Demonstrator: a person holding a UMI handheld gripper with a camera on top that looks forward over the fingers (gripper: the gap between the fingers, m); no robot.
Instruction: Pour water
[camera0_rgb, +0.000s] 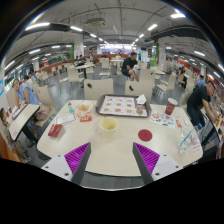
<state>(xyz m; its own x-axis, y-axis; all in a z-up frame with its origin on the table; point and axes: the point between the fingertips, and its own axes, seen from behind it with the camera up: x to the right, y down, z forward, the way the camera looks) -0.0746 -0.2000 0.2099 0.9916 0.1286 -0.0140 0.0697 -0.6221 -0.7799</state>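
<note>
Your gripper (111, 158) is spread wide and grasps nothing, its purple pads (76, 156) hanging over the near edge of the pale worktop (120, 150). A yellow cup (108, 125) stands just ahead between the fingers, a tray (123, 105) beyond it and a red cup (170, 106) off to the right

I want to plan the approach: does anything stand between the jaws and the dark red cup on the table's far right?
Nothing visible does. The open gripper hangs short of the table; bare cream tabletop leads towards the dark red cup. The flat round red disc lies near that line, but low.
</note>
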